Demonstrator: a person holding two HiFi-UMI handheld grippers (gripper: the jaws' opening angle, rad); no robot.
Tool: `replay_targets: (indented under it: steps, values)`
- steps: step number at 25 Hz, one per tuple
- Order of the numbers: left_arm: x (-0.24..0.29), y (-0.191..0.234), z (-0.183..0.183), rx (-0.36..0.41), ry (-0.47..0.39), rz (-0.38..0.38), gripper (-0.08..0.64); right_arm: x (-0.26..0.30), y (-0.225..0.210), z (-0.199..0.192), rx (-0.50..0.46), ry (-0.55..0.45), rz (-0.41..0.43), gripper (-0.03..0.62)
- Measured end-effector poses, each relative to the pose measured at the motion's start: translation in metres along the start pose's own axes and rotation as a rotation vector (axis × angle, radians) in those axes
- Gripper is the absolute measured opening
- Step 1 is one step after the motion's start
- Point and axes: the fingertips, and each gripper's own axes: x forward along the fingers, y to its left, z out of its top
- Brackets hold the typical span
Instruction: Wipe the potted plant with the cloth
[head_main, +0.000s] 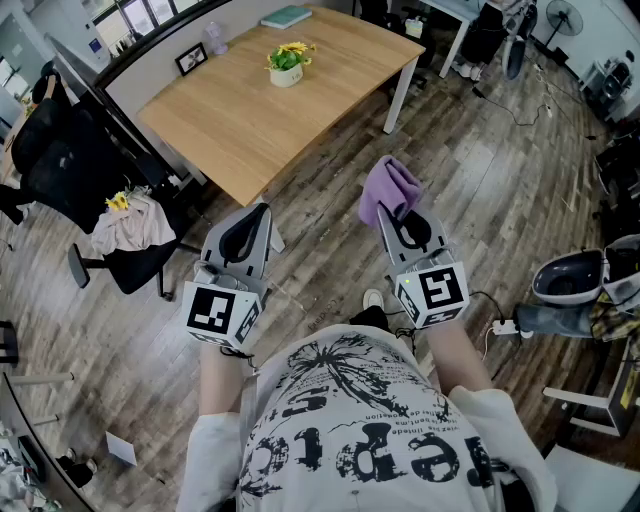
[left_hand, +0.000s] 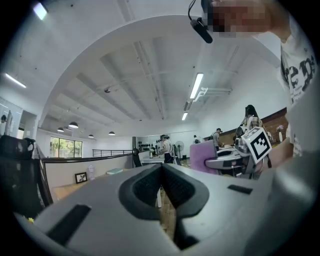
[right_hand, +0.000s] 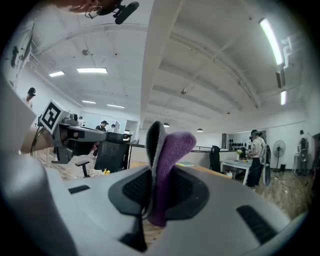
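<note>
The purple cloth (head_main: 388, 188) was clamped between the right gripper's (head_main: 402, 218) jaws; the left gripper (head_main: 258, 222) was closed on nothing. The potted plant (head_main: 287, 63) was seen at twelve o'clock (well apart from both) on the table (head_main: 240, 125).

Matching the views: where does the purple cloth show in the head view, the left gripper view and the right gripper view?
Head view: the purple cloth is right of centre, pinched in the right gripper.
Left gripper view: right of centre, at the front of the right gripper.
Right gripper view: dead centre, clamped between the jaws.
Shared landmark: the wooden table, low left in the left gripper view, behind the cloth in the right gripper view.
</note>
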Motion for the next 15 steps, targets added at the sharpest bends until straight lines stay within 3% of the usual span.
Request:
replay_targets:
  steps: [15]
  values:
    - [-0.016,0.015,-0.006,-0.026,-0.003,-0.001,0.003,0.008,0.019,-0.007,0.043,0.014,-0.015,0.063]
